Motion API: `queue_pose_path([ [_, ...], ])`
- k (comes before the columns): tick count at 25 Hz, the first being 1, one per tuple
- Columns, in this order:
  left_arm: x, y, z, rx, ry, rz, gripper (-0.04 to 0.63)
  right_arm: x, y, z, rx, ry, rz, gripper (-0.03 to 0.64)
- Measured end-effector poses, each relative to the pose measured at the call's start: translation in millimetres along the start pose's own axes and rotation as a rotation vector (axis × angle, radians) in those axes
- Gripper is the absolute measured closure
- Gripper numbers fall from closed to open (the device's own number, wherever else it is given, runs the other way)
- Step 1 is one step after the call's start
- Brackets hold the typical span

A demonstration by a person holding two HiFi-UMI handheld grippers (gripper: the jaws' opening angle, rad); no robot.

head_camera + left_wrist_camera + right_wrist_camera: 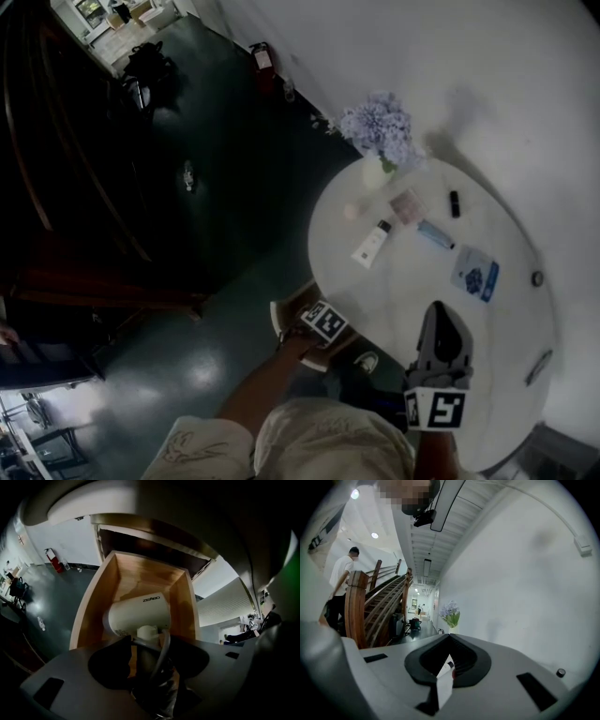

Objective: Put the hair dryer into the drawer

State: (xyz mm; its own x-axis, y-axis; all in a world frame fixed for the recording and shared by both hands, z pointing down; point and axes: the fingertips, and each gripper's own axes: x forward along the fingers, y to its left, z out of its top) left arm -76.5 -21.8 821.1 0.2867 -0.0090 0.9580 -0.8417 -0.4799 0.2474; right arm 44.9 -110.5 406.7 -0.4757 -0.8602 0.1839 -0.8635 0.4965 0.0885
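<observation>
My left tongs (149, 645) pinch the white hair dryer (138, 613) by its dark handle, which runs down between the two jaws. Its black cord (164, 648) loops up beside the handle. The dryer's barrel lies crosswise over the near end of the open wooden drawer (93, 606), inside its side walls. I cannot tell whether it touches the drawer's floor. The drawer is pulled out from under the edge of the round white table (412, 291), and the head view shows my left tongs low at that edge.

My right tongs (450, 641) hang above the table's near part, jaws pressed together at the tips and gripping nothing. A white strip with a dark end shows low in the slit between them; what it is I cannot say.

Farther out on the table lie a white tube (371, 244), a pink box (407, 204) and a blue and white packet (475, 272). A vase of pale purple flowers (378, 131) stands at the far rim. A red fire extinguisher (55, 560) stands against the wall
</observation>
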Motion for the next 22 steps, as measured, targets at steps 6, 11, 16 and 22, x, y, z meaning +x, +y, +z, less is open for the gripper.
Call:
queue_pose_path([
  [6,0,0,5,0.017,-0.017,-0.005,0.362,4,4,-3,0.004,0.008,0.008,0.612],
  [11,-1,-1,8,0.012,-0.035,-0.009,0.365,2,4,-2,0.009,0.008,0.002,0.614],
  [16,-11,6,9,-0.034,-0.073,0.002,0.365,1,5,0,-0.013,-0.009,0.008,0.612],
  [22,-31,13,6,-0.054,-0.127,0.025,0.365,-1,9,3,0.008,-0.013,0.012,0.612],
])
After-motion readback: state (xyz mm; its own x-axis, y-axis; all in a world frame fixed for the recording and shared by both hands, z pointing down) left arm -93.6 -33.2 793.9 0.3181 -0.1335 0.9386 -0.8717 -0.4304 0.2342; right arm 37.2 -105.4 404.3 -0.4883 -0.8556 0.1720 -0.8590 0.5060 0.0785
